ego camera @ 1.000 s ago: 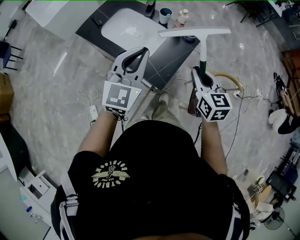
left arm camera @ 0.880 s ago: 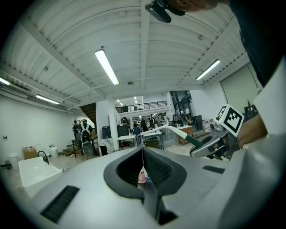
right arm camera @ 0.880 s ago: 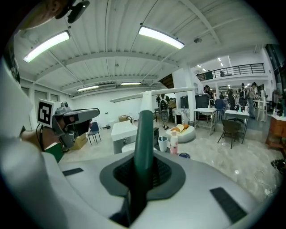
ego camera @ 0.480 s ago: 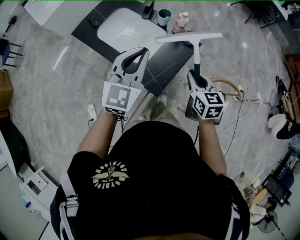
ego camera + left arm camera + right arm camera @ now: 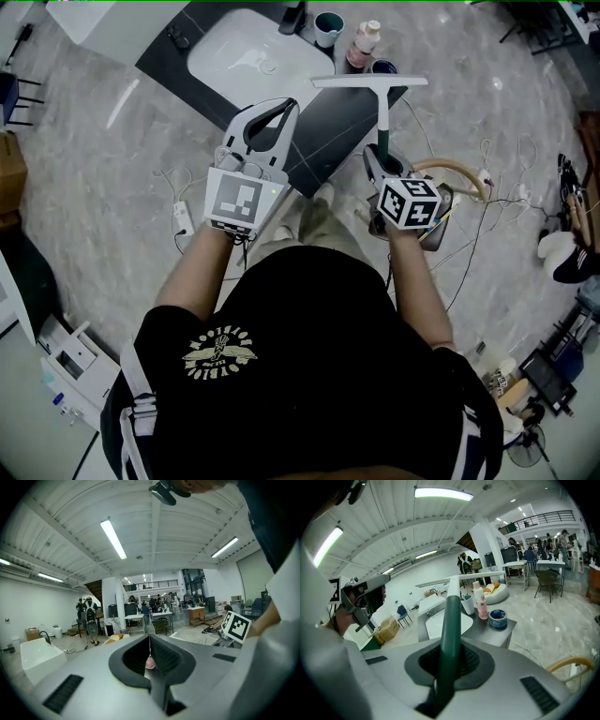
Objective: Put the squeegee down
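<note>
The right gripper (image 5: 380, 155) gripped the squeegee (image 5: 369, 82) by its handle, blade ahead of its jaws, near the counter (image 5: 323, 127). It was not yet set down. The left gripper (image 5: 279, 105) was closed and empty.

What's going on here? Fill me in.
A person stands at a dark counter with a white sink, a gripper in each hand. The right gripper is shut on the green handle of a squeegee, whose white blade hangs above the counter near a cup, a pink bottle and a blue tin. The left gripper is shut and empty. The squeegee is not yet set down.
</note>
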Motion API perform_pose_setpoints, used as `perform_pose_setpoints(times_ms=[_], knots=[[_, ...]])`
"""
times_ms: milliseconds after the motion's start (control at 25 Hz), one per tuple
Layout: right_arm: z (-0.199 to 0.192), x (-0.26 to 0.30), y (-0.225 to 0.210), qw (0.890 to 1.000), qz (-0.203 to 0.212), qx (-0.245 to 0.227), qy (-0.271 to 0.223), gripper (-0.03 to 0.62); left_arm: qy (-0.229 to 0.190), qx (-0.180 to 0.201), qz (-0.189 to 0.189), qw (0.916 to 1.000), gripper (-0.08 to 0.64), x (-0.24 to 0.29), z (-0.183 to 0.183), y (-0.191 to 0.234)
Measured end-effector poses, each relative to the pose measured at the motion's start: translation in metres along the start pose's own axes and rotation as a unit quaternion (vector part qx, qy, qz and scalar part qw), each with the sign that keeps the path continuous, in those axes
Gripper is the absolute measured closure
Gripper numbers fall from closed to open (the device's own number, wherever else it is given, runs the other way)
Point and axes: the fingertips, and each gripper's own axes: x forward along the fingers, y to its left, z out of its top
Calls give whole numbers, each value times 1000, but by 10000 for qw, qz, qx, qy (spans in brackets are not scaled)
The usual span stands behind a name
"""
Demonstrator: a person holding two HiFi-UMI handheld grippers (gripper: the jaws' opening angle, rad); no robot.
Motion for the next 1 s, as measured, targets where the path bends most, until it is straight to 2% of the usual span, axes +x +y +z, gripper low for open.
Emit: perform_pose_setpoints(times_ms=[320, 560, 840, 1000], knots=[[-46, 3, 0, 9978, -110, 487, 431, 543, 201, -112, -48, 9997, 535, -13, -9, -12], [-72, 9, -5, 9952, -220, 625, 726, 543, 223, -128, -87, 9996, 535, -16, -7, -20], [-98, 26, -15, 9901, -402, 864, 1035, 543, 267, -112, -109, 9995, 535, -21, -7, -23], [-117, 32, -16, 9839, -439, 1161, 1286, 541, 324, -112, -79, 9994, 535, -26, -7, -22]])
